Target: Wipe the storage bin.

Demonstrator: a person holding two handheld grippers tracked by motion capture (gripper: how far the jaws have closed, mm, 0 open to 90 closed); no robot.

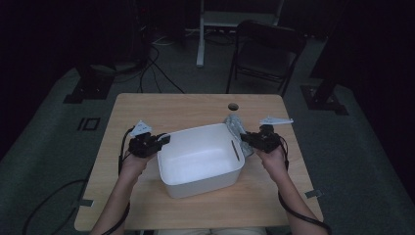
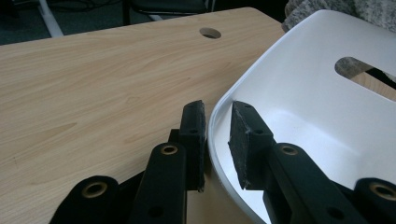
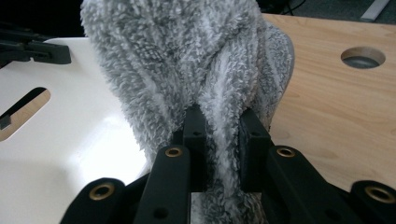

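A white tub (image 1: 200, 159) sits in the middle of the frame on the worktop (image 1: 147, 105). The right gripper (image 3: 218, 135) is pinching a fluffy grey towel (image 3: 187, 60) at the tub's right rim. The left gripper (image 2: 217, 140) is spread, one jaw on each side of the left rim. I think the towel goes in; it is not inside yet.

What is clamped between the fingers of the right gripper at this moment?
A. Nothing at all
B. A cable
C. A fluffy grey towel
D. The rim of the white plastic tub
C: in the right gripper view, the right gripper has its fingers pressed into a fold of the fluffy grey towel, beside the white tub.
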